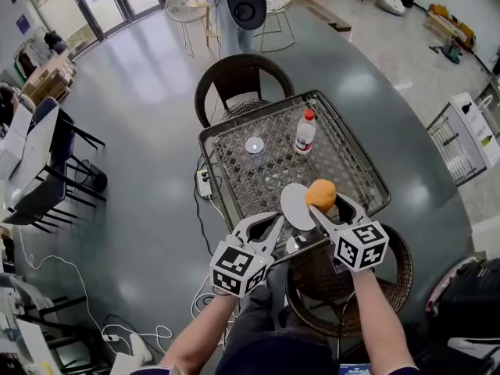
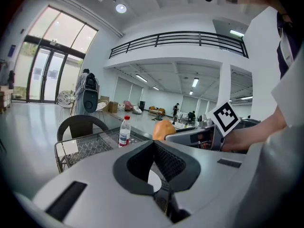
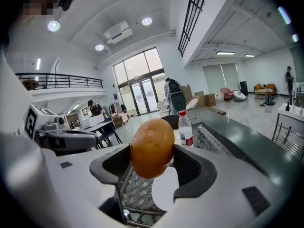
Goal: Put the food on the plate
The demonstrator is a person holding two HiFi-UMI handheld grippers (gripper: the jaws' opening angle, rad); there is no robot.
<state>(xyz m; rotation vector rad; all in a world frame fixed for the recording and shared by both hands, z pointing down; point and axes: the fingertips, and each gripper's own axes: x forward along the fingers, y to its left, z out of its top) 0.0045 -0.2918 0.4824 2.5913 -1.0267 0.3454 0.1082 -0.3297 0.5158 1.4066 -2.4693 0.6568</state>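
An orange, rounded piece of food (image 1: 321, 194) (image 3: 152, 147) is clamped between the jaws of my right gripper (image 1: 327, 204) (image 3: 153, 161). It hangs just above the right edge of a white plate (image 1: 295, 206) (image 3: 166, 188) near the front of the wire-mesh table (image 1: 351, 162). In the left gripper view the food (image 2: 163, 128) shows beyond my own jaws. My left gripper (image 1: 274, 219) (image 2: 153, 144) hovers at the plate's left front edge. Its jaws meet at the tips with nothing between them, and the plate (image 2: 152, 180) shows through the gap below them.
A water bottle (image 1: 305, 132) (image 2: 124, 131) (image 3: 185, 127) with a red cap stands at the table's middle back, with a small round white object (image 1: 255, 144) to its left. A dark wicker chair (image 1: 242, 75) stands behind the table and a wicker stool (image 1: 336, 281) in front.
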